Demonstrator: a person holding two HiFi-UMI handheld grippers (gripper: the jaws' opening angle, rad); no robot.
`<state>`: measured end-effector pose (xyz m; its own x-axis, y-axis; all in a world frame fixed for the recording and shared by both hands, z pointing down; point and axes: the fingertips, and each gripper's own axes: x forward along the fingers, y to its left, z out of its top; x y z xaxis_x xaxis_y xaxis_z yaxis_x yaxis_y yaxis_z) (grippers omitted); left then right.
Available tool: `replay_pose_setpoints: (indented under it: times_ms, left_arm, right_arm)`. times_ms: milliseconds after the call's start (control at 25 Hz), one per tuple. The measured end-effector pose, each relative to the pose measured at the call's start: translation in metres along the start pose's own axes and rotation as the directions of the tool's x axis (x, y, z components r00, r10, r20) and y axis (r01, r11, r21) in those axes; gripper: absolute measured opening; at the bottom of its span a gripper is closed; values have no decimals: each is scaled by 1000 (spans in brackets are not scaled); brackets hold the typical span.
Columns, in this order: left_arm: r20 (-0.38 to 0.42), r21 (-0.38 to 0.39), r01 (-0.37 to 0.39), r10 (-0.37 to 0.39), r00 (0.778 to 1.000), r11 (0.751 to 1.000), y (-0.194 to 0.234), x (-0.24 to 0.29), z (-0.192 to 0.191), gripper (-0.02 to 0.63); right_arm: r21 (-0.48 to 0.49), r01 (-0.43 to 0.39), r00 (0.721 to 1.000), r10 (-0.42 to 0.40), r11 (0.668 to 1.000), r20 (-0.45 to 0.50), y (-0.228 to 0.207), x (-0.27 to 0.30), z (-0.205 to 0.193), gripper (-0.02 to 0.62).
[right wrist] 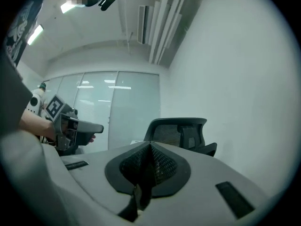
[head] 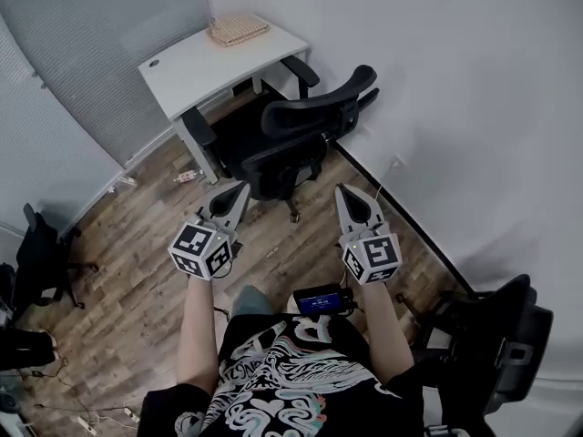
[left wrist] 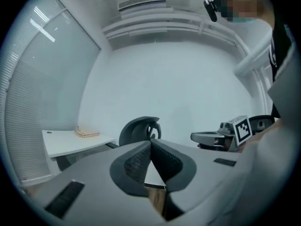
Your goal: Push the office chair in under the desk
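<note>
Office chair (head: 301, 121) close before the desk (head: 209, 62), woven tray (head: 239, 30) on its far corner.

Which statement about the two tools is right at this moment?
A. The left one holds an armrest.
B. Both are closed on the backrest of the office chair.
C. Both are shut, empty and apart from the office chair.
C: the left tool and the right tool have their jaws together on nothing, and the office chair stands ahead of them, untouched.
</note>
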<state>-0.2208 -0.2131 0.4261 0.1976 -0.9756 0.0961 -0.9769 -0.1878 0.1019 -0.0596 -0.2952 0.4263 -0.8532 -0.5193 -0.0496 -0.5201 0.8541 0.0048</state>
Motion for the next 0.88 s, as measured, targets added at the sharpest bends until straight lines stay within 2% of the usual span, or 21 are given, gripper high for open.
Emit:
replay_pose_setpoints:
  times_ms: [200, 360, 440, 560, 760, 880]
  left_arm:
    - [11, 89, -114, 113, 993, 989, 29, -23, 8, 21]
    - [67, 57, -184, 180, 981, 981, 52, -52, 28, 21]
    - [96, 82, -204, 196, 976, 976, 54, -64, 35, 21]
    - [91, 120, -209, 199, 976, 971, 52, -76, 35, 21]
    - [80, 65, -165, 160, 984, 984, 48, -86, 26, 20]
    - [67, 78, -169, 164, 984, 983, 44, -89, 22, 20]
  right_arm:
    - [5, 13, 1000, -13, 1000, -1, 30, 10, 13, 12]
    - [21, 27, 1000, -27, 999, 4, 55, 9, 25, 12]
    - [19, 41, 999, -41, 999, 15, 64, 6, 30, 12]
    - [34, 50, 999, -50, 998, 19, 80, 7, 32, 14]
    - [23, 62, 998, -63, 998, 7, 97, 1, 31, 14]
    - [31, 73, 997, -74, 997, 21, 100, -5, 33, 14]
